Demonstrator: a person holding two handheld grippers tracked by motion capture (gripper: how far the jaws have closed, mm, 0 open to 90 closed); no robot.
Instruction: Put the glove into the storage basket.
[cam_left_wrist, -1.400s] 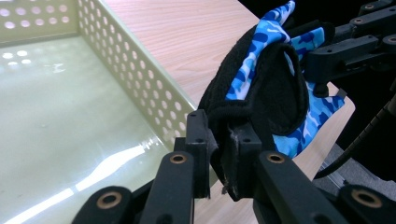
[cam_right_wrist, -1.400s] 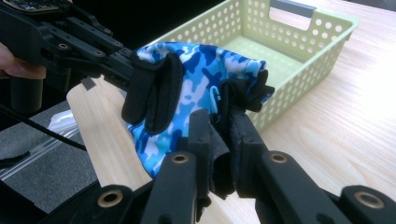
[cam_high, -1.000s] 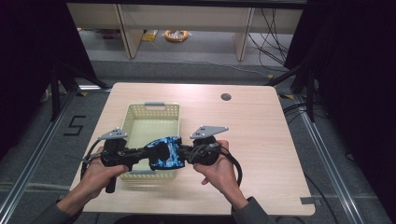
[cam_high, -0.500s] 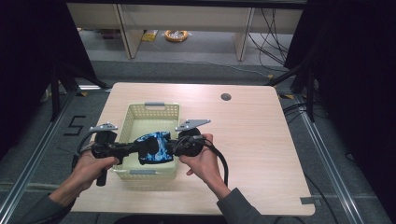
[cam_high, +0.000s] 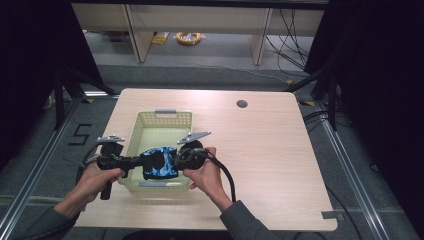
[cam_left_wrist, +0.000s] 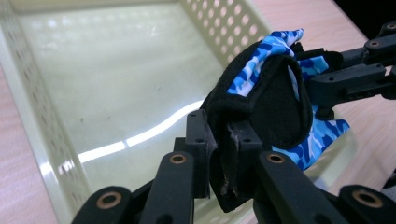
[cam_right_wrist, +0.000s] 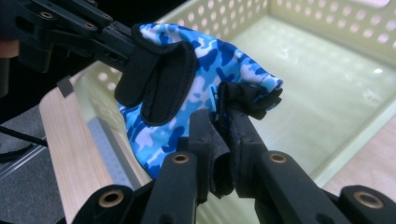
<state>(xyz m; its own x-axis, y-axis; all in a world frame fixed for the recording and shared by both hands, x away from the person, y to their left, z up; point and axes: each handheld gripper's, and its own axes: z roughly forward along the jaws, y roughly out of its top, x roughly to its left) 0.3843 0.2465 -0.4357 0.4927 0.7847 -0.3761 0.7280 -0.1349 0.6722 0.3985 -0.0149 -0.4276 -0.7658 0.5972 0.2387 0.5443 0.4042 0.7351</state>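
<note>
Glove (cam_high: 159, 164), blue camouflage with black trim: in the high view you hold it stretched between both grippers above the near end of the basket (cam_high: 161, 116) on the desk (cam_high: 270, 150). Left gripper view: your left gripper (cam_left_wrist: 223, 154) has its jaws clamped on the black edge. Right gripper view: your right gripper (cam_right_wrist: 219, 140) has its jaws pinched on the opposite black edge.

Cloth glove (cam_high: 159, 163), glossy plastic basket (cam_high: 162, 118)
</note>
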